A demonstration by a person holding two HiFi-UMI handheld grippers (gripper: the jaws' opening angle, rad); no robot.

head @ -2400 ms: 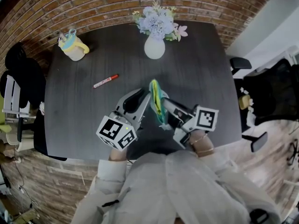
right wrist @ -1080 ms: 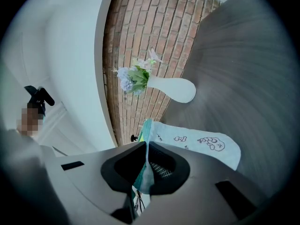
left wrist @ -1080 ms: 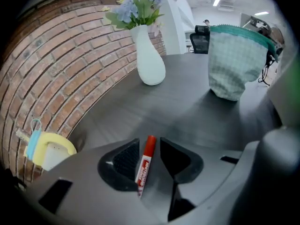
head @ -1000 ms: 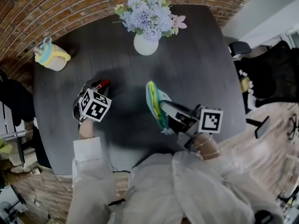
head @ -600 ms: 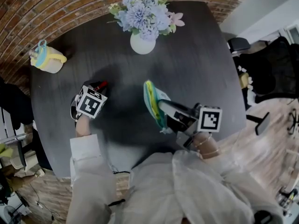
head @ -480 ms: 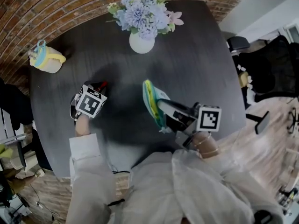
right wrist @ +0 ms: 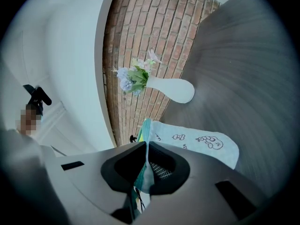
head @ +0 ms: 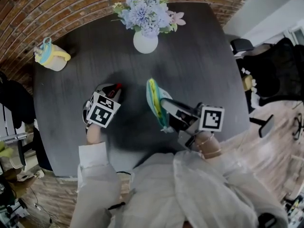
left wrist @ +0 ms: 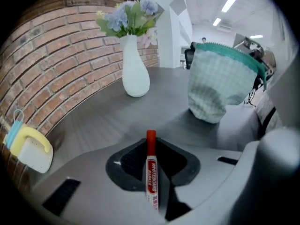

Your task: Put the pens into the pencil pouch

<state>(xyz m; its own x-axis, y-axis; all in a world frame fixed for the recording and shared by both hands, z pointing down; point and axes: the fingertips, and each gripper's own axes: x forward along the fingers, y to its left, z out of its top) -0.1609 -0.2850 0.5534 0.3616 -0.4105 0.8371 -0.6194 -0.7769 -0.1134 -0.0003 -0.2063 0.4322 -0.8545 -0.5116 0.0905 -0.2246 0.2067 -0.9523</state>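
A red whiteboard marker (left wrist: 151, 172) stands between the jaws of my left gripper (left wrist: 152, 156), red cap pointing away. The jaws have just been closing and now pinch it. In the head view the left gripper (head: 112, 91) hangs over the table left of the pouch, with the marker's red tip (head: 117, 86) showing past it. The pale green checked pouch (head: 154, 100) stands on edge, its teal zipper rim up. My right gripper (head: 165, 104) is shut on its near edge. In the right gripper view the pouch fabric (right wrist: 201, 144) is pinched between the jaws (right wrist: 144, 167).
A white vase of flowers (head: 144, 41) stands at the back of the dark table (head: 199, 65). A cream and yellow cup-shaped thing with a blue loop (head: 50, 58) sits at the back left. A brick wall lies behind, and office chairs stand to the right.
My left gripper went from beside the pouch out to the marker on the table, closed on it, and has moved right toward the pouch with it. The right gripper and pouch stayed put.
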